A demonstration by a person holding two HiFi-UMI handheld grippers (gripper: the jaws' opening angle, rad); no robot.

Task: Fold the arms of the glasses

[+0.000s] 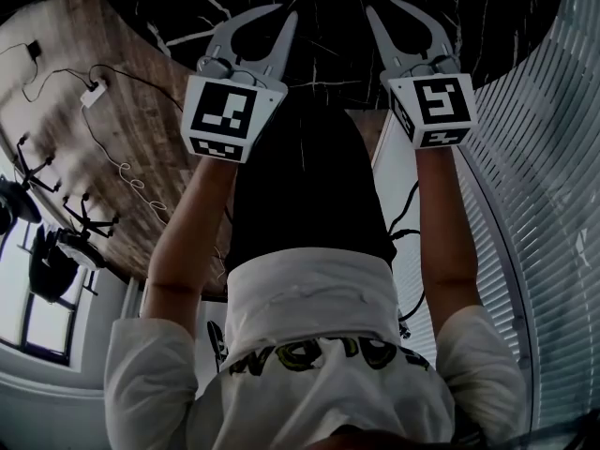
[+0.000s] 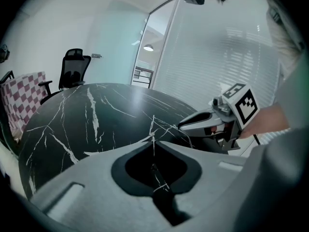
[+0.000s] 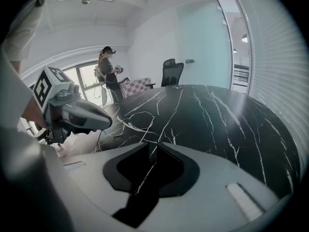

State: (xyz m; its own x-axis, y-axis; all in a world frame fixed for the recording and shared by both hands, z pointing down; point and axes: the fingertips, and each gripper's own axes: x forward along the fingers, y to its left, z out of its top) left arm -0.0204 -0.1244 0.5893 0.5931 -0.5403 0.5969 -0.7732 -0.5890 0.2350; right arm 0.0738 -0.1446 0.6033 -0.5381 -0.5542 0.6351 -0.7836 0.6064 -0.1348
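Thin wire-rimmed glasses [image 2: 153, 122] lie low over the black marble table [image 2: 72, 120] between my two grippers; their rims show as pale loops [image 3: 137, 117] in the right gripper view. My left gripper [image 2: 152, 140] has its tips together on a wire of the frame; its tips [image 1: 289, 17] also show in the head view. My right gripper [image 3: 154, 145] sits just right of the glasses with a narrow gap between its tips. I cannot make out whether a wire runs through that gap. In the head view its tips [image 1: 375, 12] are close to the left one's.
A black office chair [image 2: 73, 69] and a checkered seat [image 2: 21, 93] stand at the table's far side. A person [image 3: 108, 76] stands by the window. Slatted blinds [image 1: 544, 157] run along the right. Cables and a white adapter [image 1: 92, 94] lie on the wooden floor.
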